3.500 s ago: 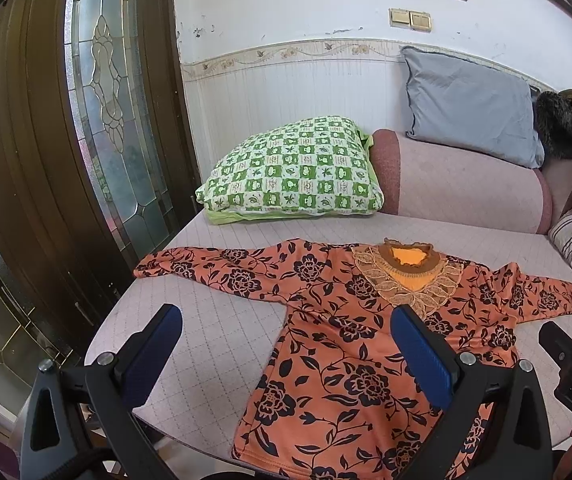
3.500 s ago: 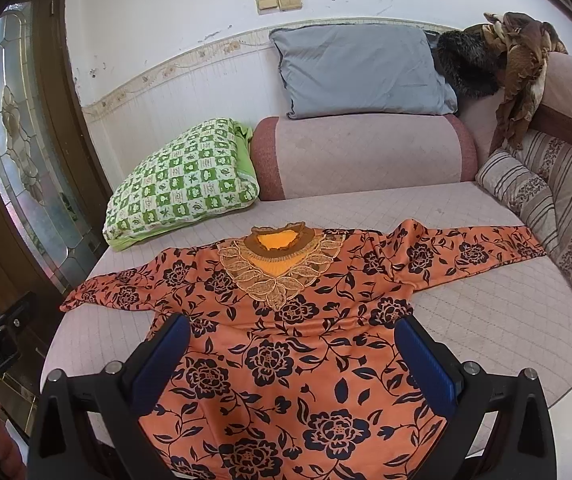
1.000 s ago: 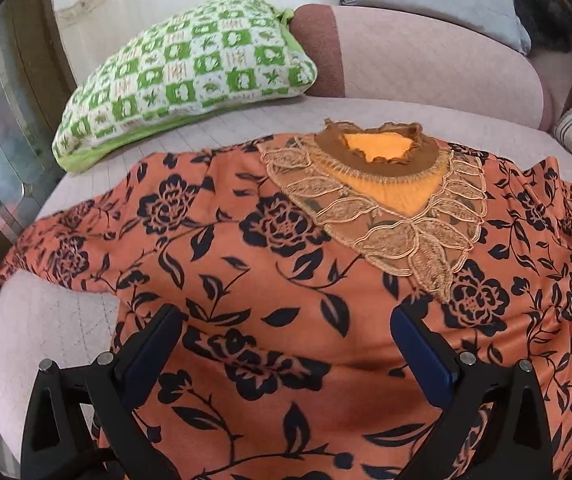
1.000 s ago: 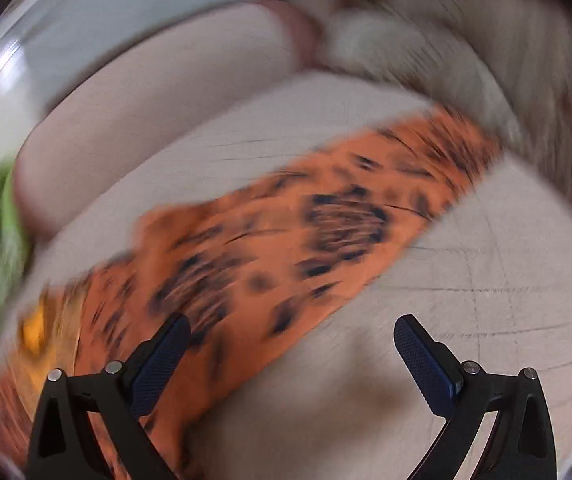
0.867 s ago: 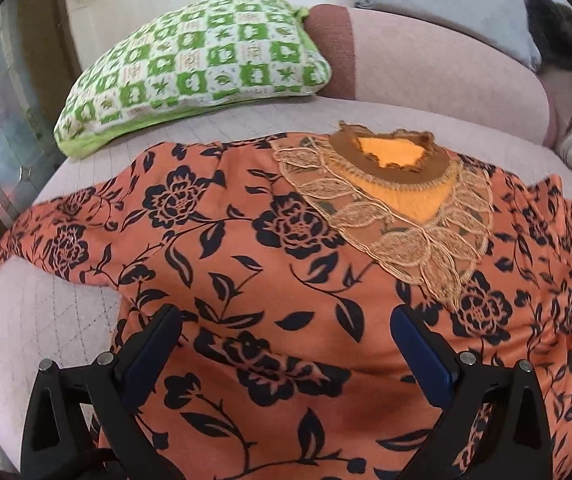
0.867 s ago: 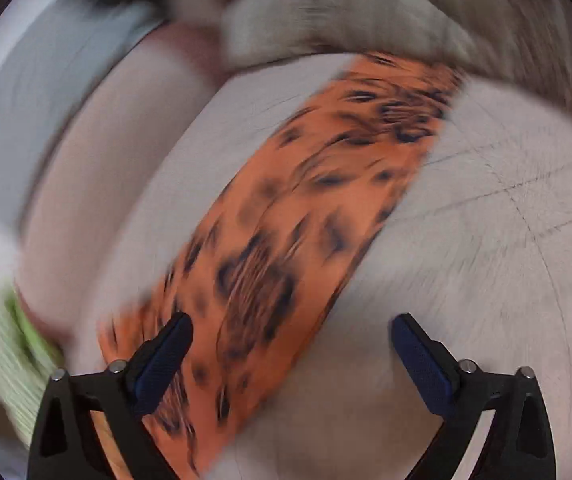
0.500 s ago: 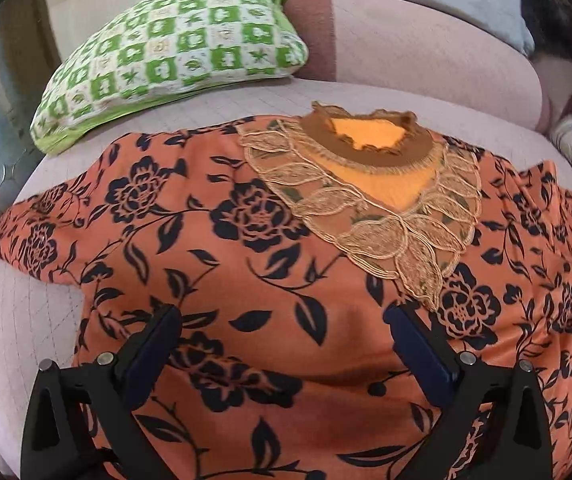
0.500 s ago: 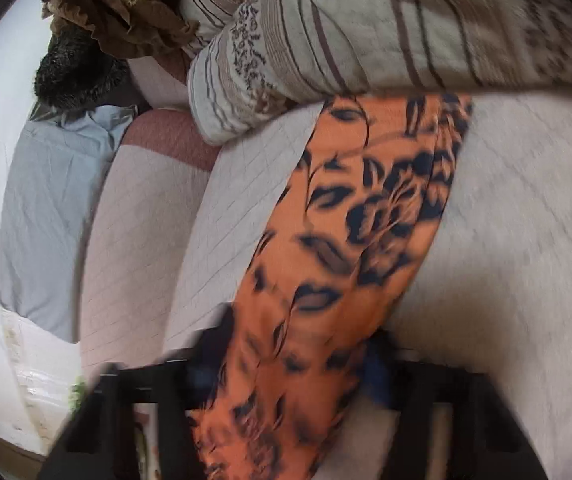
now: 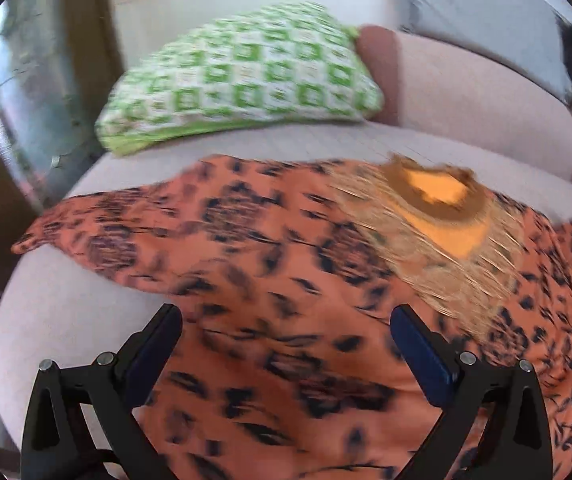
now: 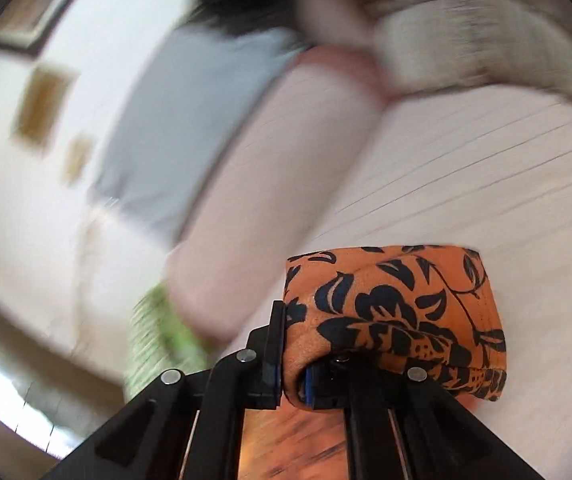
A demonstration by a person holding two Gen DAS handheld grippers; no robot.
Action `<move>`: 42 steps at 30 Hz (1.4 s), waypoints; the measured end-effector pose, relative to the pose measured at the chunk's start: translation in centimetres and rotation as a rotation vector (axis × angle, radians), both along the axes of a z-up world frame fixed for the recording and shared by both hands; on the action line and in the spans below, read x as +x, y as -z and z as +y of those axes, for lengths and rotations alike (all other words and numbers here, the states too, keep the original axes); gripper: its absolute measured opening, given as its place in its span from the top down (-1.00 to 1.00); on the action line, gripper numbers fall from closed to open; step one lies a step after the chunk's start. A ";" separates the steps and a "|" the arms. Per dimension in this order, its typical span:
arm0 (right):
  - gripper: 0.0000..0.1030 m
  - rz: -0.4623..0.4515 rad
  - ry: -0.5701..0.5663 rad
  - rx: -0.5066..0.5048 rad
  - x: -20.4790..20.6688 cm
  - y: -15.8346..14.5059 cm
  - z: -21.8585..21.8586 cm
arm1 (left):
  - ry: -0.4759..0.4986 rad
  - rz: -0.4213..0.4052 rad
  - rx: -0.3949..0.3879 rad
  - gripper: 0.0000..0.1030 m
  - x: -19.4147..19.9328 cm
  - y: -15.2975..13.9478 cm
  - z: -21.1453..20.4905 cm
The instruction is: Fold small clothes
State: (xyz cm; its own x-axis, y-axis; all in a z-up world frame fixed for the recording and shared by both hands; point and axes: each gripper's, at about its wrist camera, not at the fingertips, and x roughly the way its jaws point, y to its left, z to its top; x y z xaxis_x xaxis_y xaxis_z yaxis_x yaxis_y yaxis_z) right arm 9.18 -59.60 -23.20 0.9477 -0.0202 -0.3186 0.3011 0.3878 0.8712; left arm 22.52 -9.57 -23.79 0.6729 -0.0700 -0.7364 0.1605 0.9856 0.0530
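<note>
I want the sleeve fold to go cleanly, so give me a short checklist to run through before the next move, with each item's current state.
1. Right gripper shut on the orange sleeve: ok, fabric is pinched between the jaws and drapes over them.
2. Left gripper free: ok, jaws open above the orange floral top, nothing between them.
3. Top's body lying flat on the sofa seat: ok as far as the blurred left wrist view shows.
4. Neckline uncovered: ok.
5. Green checked pillow apart from the top: ok.
6. Sleeve's landing spot on the body: cannot tell, not chosen in view.
</note>
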 end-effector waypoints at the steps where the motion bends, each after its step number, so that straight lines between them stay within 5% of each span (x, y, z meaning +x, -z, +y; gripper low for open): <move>1: 0.86 -0.017 -0.046 -0.014 1.3 -0.9 2.2 | -0.025 -0.008 -0.004 -1.00 0.2 -0.2 1.0; 5: 0.86 -0.020 -0.278 -0.055 9.2 -3.1 15.2 | -0.148 -0.039 -0.044 -1.00 1.1 -1.4 6.0; 10: 0.72 0.090 -0.446 -0.013 18.6 -0.5 27.7 | -0.262 -0.049 -0.050 -1.00 2.0 -1.7 11.0; 12: 0.36 0.202 -0.547 -0.059 21.9 1.0 33.4 | -0.293 -0.038 -0.036 -1.00 2.3 -1.3 12.6; 13: -0.26 0.253 -0.609 -0.076 23.0 2.0 35.6 | -0.310 -0.021 -0.046 -1.00 2.5 -1.1 13.6; 14: -0.67 0.263 -0.651 -0.071 23.3 2.9 37.3 | -0.322 -0.010 -0.060 -1.00 2.6 -1.0 14.4; 23: -0.75 0.185 -0.721 0.014 18.0 3.3 35.2 | -0.410 0.055 -0.165 -1.00 3.1 -0.6 17.4; 26: -0.87 0.238 -0.696 0.028 17.6 3.6 33.5 | -0.407 0.072 -0.165 -1.00 3.2 -0.3 17.1; 28: -0.87 0.272 -0.628 0.151 17.6 5.8 31.7 | -0.396 0.078 -0.161 -1.00 3.2 -0.3 16.7; 32: -0.87 0.162 -0.469 0.439 16.4 9.0 28.7 | -0.368 0.065 -0.144 -1.00 3.0 -0.7 15.9; 34: -0.89 0.130 -0.388 0.499 16.1 9.2 28.3 | -0.364 0.061 -0.133 -1.00 3.1 -0.8 15.9; 37: -0.89 0.065 -0.429 0.345 17.5 4.8 29.7 | -0.387 0.067 -0.140 -1.00 3.5 -0.8 16.8; 42: -0.89 0.077 -0.847 -0.121 21.8 -4.2 40.5 | -0.512 0.095 -0.105 -1.00 4.2 -0.1 19.5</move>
State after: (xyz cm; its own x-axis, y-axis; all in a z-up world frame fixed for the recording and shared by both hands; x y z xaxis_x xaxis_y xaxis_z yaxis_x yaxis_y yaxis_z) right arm 30.99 -19.06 -19.03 0.6344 0.6465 -0.4238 -0.0753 0.5974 0.7984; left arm 26.68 9.95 -23.65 0.5707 0.1736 -0.8026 -0.3434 0.9383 -0.0411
